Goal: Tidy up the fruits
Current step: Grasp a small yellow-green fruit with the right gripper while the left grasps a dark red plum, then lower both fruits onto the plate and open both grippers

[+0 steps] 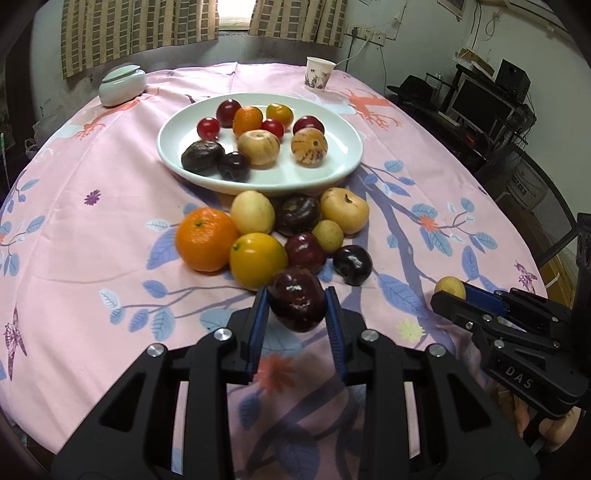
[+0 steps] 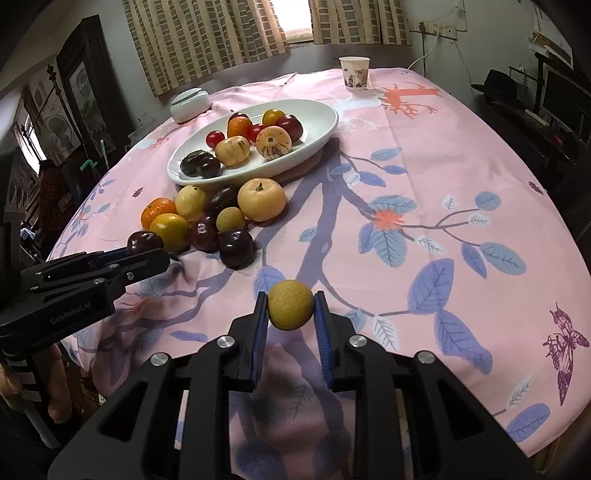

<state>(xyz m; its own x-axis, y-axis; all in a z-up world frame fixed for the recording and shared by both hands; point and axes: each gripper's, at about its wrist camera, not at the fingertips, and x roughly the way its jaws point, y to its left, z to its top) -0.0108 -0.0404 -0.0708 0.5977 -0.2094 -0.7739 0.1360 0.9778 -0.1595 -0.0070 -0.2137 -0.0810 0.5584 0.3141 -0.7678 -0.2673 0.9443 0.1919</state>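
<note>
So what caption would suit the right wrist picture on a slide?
Right gripper holds a small yellow fruit above the pink tablecloth, fruit-filled white plate beyond.

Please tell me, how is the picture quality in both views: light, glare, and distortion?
Left wrist view: strong fisheye bending at the table edge, dark corners, window overexposed, small glare spots on the dark plum in the left claw. Right wrist view: same bending, window blown out, small yellow fruit in the right claw sharp.

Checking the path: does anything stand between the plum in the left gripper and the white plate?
Yes. The dark plum in the left gripper faces the loose fruit pile lying on the cloth directly before the white plate; it must pass over it.
</note>
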